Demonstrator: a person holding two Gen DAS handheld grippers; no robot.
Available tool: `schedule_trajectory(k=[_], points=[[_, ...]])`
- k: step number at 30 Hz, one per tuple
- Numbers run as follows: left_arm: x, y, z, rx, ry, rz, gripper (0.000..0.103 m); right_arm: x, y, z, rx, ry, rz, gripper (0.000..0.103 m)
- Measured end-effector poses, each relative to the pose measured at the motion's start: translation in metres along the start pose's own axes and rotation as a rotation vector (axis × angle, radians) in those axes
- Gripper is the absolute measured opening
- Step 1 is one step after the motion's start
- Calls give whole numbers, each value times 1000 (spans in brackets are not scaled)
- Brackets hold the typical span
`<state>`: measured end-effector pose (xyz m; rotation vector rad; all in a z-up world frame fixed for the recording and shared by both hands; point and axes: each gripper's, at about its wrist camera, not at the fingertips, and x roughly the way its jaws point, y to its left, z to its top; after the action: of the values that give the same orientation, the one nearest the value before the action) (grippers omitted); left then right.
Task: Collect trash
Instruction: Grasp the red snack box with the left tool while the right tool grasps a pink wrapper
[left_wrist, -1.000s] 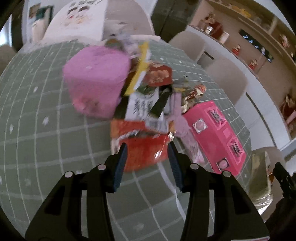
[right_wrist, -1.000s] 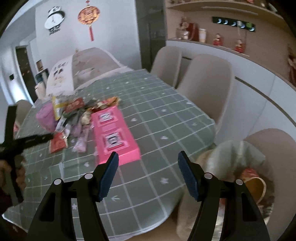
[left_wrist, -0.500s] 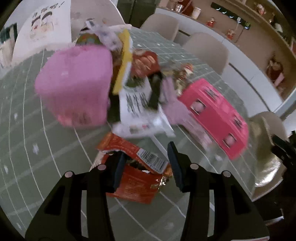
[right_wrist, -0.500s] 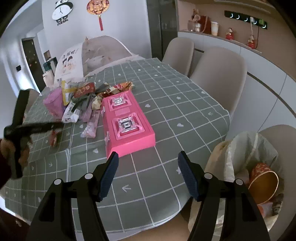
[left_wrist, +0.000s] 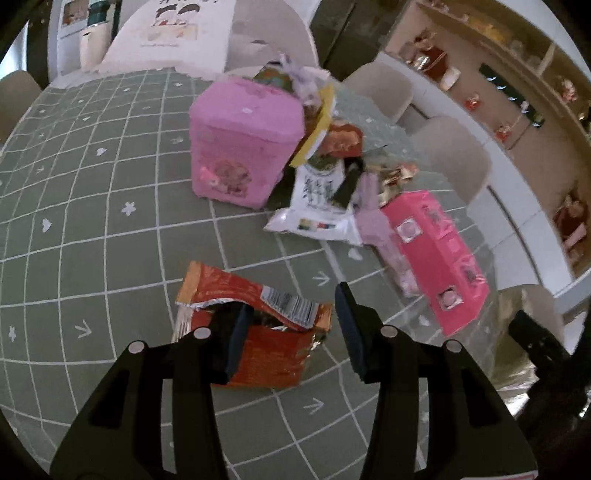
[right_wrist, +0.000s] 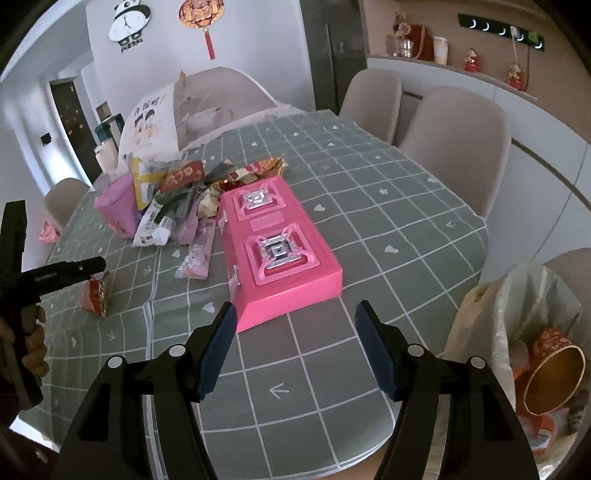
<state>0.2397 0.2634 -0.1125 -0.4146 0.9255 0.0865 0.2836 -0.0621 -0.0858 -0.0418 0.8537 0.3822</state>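
Red snack wrapper (left_wrist: 255, 332) now lying apart from trash pile (left_wrist: 332, 177), dragged toward camera since earlier frame, when it sat at pile's edge. Left tool (left_wrist: 291, 332) hovering over wrapper, jaws partly open; left finger overlapping wrapper's torn mouth, right finger just beside its edge; firm grip not discernible. Wrapper resting on green checked tabletop (left_wrist: 92, 258), near side of pink tin (left_wrist: 243, 144). Right tool (right_wrist: 295, 347) standing wide open, holding nothing, above tabletop just before pink box (right_wrist: 277, 251). Trash bag (right_wrist: 517, 332) hanging at right.
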Motion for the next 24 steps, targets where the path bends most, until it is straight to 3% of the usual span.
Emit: schedule_trajectory(k=[4, 7, 8, 9, 17, 24], points=[[15, -1, 1, -5, 18, 78, 30, 2, 10, 2, -43, -10, 2, 63], [16, 1, -3, 6, 27, 89, 24, 7, 21, 6, -70, -11, 24, 63], [12, 3, -3, 0, 26, 80, 19, 10, 27, 7, -84, -12, 33, 63], [7, 4, -4, -3, 22, 70, 3, 12, 32, 9, -96, -13, 42, 63], [-53, 18, -2, -29, -44, -77, 2, 50, 89, 27, -200, -6, 108, 63], [-78, 36, -7, -29, -41, -106, 1, 106, 122, 40, -242, 39, 43, 58]])
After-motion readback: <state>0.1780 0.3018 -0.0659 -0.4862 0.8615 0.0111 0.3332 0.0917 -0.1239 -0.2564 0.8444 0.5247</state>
